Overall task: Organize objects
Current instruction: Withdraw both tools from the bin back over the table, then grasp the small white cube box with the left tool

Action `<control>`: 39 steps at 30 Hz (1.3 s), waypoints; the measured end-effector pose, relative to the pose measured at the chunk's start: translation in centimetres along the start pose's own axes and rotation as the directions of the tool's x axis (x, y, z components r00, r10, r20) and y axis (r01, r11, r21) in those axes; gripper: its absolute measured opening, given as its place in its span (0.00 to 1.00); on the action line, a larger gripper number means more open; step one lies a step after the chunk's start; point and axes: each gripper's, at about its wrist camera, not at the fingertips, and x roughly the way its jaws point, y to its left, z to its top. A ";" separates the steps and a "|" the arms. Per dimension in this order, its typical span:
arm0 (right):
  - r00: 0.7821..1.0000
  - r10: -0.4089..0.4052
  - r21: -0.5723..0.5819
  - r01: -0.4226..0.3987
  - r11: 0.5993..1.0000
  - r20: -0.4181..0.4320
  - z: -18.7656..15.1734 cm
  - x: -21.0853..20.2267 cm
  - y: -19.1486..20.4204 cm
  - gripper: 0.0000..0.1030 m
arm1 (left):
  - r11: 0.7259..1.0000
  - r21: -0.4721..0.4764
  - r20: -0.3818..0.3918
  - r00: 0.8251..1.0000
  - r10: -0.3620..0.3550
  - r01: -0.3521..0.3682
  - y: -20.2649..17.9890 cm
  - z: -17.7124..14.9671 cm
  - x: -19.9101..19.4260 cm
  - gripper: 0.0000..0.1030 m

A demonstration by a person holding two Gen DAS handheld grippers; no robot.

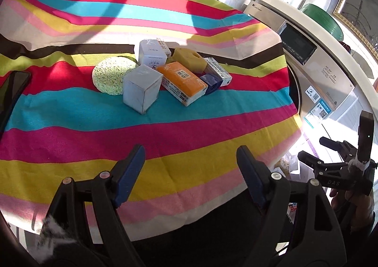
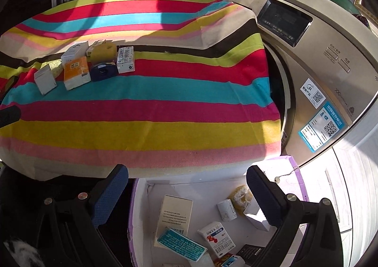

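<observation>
On the striped cloth (image 1: 70, 113) lies a tight cluster: a white cube box (image 1: 141, 88), a round green sponge (image 1: 108, 75), an orange tissue pack (image 1: 183, 82), a yellow sponge (image 1: 186, 55), a dark blue item (image 1: 211, 80) and two more white boxes (image 1: 151, 53) (image 1: 218, 69). My left gripper (image 1: 190, 152) hangs open over the cloth's near stripes, short of the cluster, with nothing between its fingers. My right gripper (image 2: 187, 172) is open and empty beyond the table's near edge, above a purple-rimmed white box (image 2: 139, 196) holding several packs.
A washing machine (image 2: 307, 66) stands close against the table's right side, with a green basin (image 1: 323, 19) on top. A dark phone (image 1: 14, 87) lies at the cloth's left edge. A hand (image 1: 354, 198) holding the right gripper shows at the far right.
</observation>
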 end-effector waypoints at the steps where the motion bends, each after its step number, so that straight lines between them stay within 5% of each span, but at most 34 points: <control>1: 1.000 0.007 -0.007 -0.007 1.000 0.001 0.2 0.0 0.4 0.99 | 1.000 -0.020 0.007 1.000 0.008 -0.008 0.7 0.0 -0.2 0.80; 9: 0.997 0.070 -0.067 -0.069 0.995 0.017 1.7 0.0 3.6 0.99 | 0.996 -0.085 0.058 0.998 0.036 -0.031 3.7 1.4 -0.9 0.80; 27: 0.980 0.191 -0.184 -0.179 0.967 0.052 7.0 0.7 9.3 0.99 | 0.992 0.122 0.003 0.999 0.036 -0.036 4.0 6.1 4.6 0.71; 33: 0.972 0.228 -0.248 -0.208 0.946 0.054 8.9 1.3 10.9 0.99 | 0.989 0.151 -0.049 0.999 0.015 -0.007 3.5 6.2 5.9 0.44; 39: 0.958 0.285 -0.295 -0.262 0.919 0.038 11.1 2.4 12.6 0.99 | 0.994 0.110 -0.043 0.999 -0.012 0.016 3.7 5.6 5.3 0.40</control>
